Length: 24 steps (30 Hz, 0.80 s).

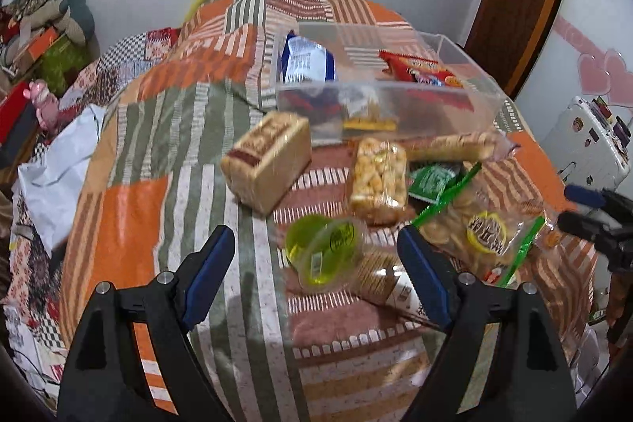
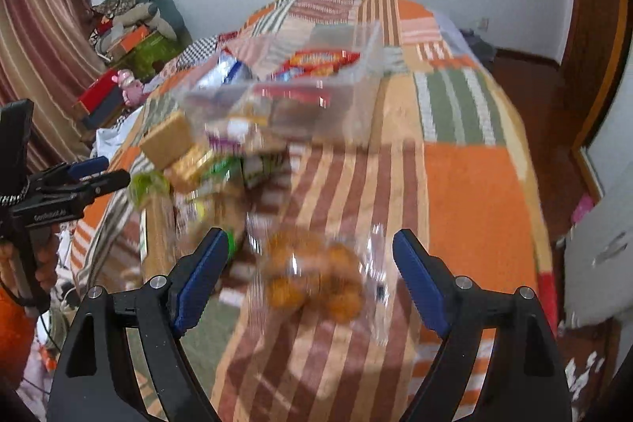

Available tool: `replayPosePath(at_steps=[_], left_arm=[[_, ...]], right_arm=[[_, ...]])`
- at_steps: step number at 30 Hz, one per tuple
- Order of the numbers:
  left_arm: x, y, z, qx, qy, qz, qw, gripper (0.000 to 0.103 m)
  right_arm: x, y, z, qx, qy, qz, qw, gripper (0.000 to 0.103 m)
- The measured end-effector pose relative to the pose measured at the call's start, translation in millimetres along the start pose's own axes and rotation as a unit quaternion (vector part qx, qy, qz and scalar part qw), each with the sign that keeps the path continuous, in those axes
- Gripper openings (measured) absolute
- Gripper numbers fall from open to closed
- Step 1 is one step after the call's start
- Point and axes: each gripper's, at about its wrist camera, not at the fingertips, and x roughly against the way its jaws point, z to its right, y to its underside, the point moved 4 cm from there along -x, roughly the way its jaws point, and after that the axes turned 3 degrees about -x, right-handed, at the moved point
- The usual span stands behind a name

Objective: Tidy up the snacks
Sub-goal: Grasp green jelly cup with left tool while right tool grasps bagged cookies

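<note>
The left gripper (image 1: 316,256) stands wide open and empty, with the green jelly cup (image 1: 324,248) lying on the bed (image 1: 130,208) between its jaws, untouched. The right gripper (image 2: 310,256) is open too, and the clear bag of orange snacks (image 2: 316,275) lies between its jaws, near the bed's front edge

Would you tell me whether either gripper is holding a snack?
Neither: left gripper open over the green jelly cup, right gripper open over the clear bag of orange balls.

left gripper (image 1: 316,263): jaws held apart | green jelly cup (image 1: 324,250): seen between them on patchwork blanket (image 1: 190,145)
</note>
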Motion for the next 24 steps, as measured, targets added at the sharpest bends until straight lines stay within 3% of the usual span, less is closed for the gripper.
replayPosePath(at_steps=[10,17,24], left_arm=[[-19,7,-6,0.008,-0.009,-0.007,0.9999,0.079],[-30,8,-6,0.02,0.011,-0.007,0.9997,0.075],[-40,4,-1,0.034,0.046,-0.01,0.9983,0.062]], right_arm=[[-18,21,8,-0.027,-0.008,-0.034,0.999,0.083],[-25,23,7,-0.017,0.002,-0.035,0.999,0.083],[-24,23,6,-0.003,0.009,-0.025,1.0,0.066]])
